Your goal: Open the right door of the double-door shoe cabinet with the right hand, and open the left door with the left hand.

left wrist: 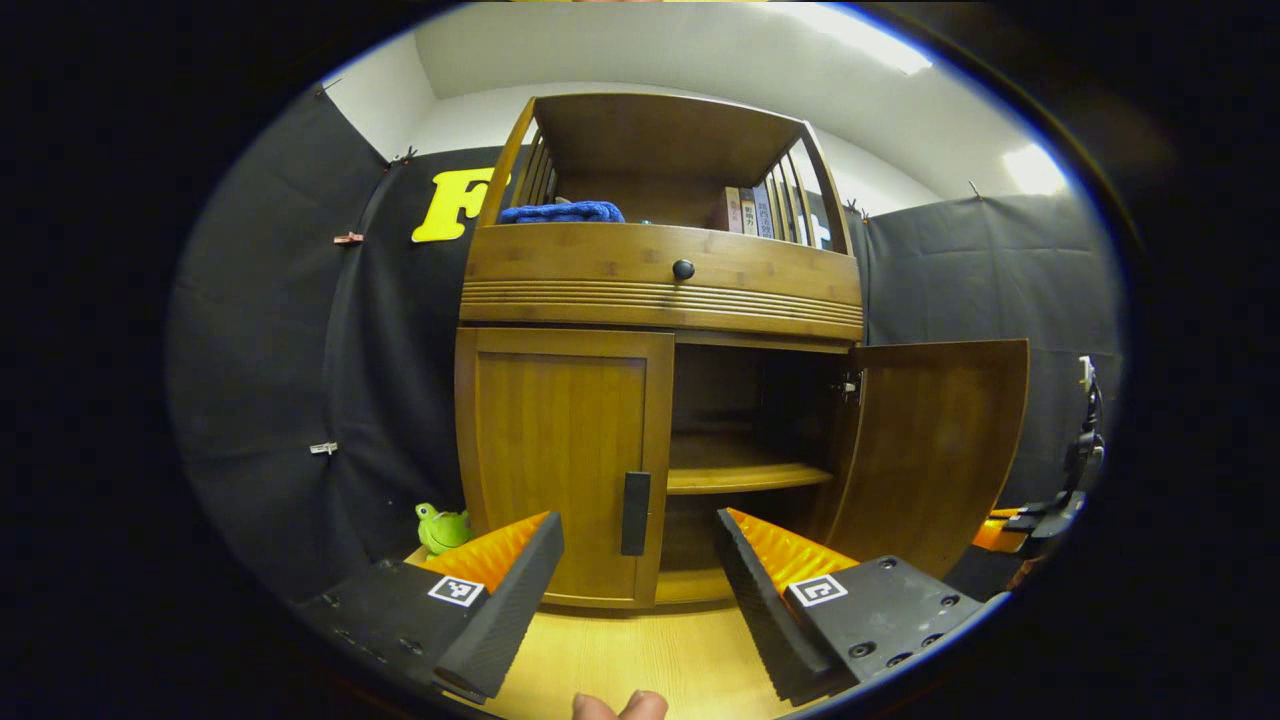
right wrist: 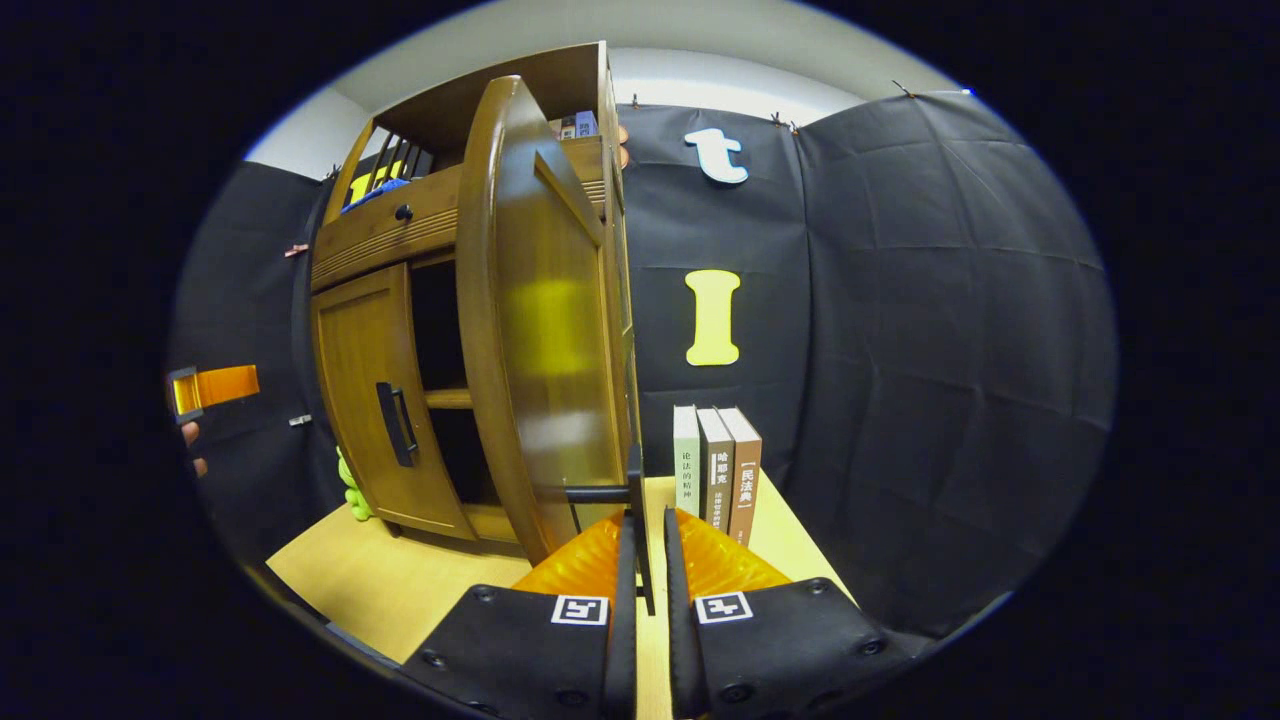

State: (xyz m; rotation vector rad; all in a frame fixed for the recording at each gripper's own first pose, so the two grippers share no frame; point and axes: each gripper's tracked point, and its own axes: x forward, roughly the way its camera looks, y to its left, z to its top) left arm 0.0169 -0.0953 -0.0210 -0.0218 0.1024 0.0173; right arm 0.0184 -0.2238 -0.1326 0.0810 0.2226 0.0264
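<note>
The wooden shoe cabinet [left wrist: 660, 290] stands on a light wood table. Its left door [left wrist: 560, 450] is closed, and a dark vertical handle [left wrist: 636, 513] sits by its inner edge. My left gripper [left wrist: 635, 545] is open just in front of that handle, with one finger on each side and neither touching it. The right door [left wrist: 940, 450] is swung wide open, showing an inner shelf [left wrist: 745, 470]. In the right gripper view that door [right wrist: 540, 330] is seen edge-on. My right gripper [right wrist: 647, 545] is shut on its dark handle [right wrist: 637, 500].
Three books [right wrist: 715, 470] stand on the table [right wrist: 400, 580] right of the cabinet, close to the open door. A green toy [left wrist: 440, 527] sits at the cabinet's left foot. Above the doors are a drawer with a knob [left wrist: 683, 269] and a blue cloth [left wrist: 560, 212].
</note>
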